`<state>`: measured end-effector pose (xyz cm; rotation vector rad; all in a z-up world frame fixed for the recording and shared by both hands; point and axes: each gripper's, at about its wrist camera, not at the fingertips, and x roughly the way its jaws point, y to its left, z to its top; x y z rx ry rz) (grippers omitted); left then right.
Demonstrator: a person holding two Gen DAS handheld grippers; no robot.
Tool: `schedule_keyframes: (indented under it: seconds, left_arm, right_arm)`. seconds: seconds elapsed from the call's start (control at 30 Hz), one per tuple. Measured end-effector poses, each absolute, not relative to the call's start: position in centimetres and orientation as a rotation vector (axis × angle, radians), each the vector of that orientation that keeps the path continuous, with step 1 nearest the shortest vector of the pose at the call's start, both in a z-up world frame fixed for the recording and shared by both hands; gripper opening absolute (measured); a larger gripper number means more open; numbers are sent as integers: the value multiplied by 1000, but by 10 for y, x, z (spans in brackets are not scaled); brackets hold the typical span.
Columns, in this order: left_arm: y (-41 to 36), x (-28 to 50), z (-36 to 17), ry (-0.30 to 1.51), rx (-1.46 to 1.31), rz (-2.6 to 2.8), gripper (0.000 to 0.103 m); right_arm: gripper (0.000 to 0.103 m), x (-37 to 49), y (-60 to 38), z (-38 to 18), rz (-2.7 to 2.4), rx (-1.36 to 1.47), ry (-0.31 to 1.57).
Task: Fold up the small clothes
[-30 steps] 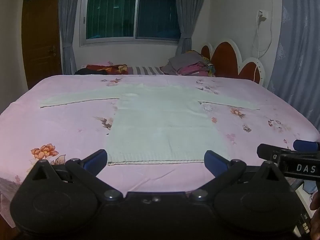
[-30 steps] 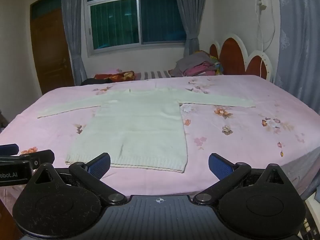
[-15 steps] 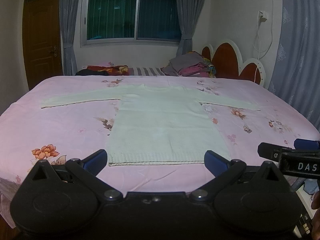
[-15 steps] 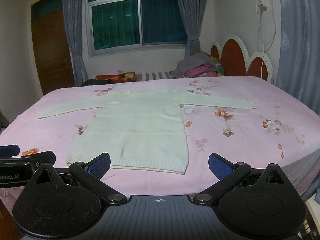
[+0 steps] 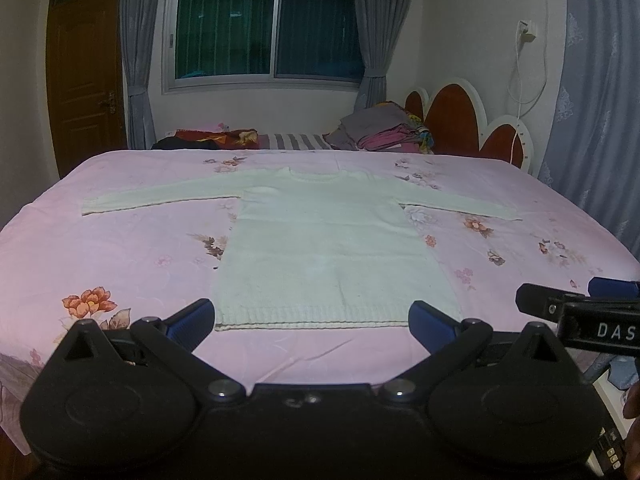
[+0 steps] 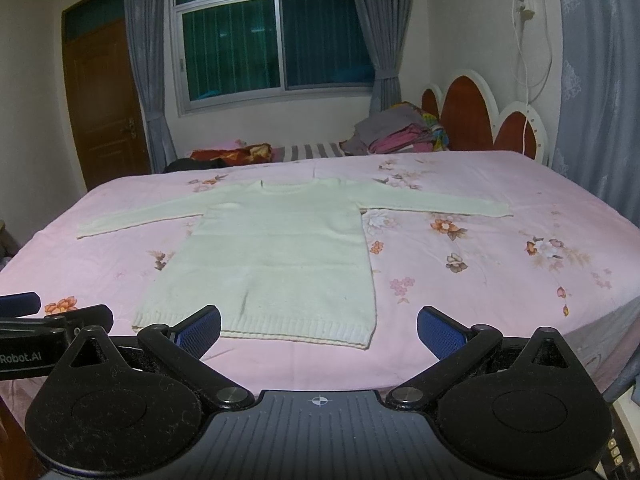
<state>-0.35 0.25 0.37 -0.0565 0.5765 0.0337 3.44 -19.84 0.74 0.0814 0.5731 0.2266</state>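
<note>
A small cream knit sweater [image 5: 320,248] lies flat, front side up, on the pink flowered bed [image 5: 120,248], both sleeves spread out sideways and its hem nearest me. It also shows in the right wrist view [image 6: 276,256]. My left gripper [image 5: 312,322] is open and empty, held in the air just short of the hem. My right gripper [image 6: 318,330] is open and empty too, near the hem's right corner. Each gripper shows at the edge of the other's view: the right one [image 5: 580,312], the left one [image 6: 48,328].
Folded clothes [image 5: 384,132] and a striped pillow [image 5: 296,141] lie at the far side of the bed. A red and white headboard [image 5: 460,124] stands at the right. A window with grey curtains [image 5: 264,28] and a wooden door [image 5: 86,84] are behind.
Both grippers have tilted or risen slightly, so the sweater sits a little lower in the views. The sweater has not moved and both grippers stay open.
</note>
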Motion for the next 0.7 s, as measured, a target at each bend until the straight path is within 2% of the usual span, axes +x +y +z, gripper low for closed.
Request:
schedule_keyframes:
  seconds: [0.7]
  left_arm:
    - [-3,-2,1,575,-52,47,103]
  right_arm:
    - [103,39,-199,5,239,83,572]
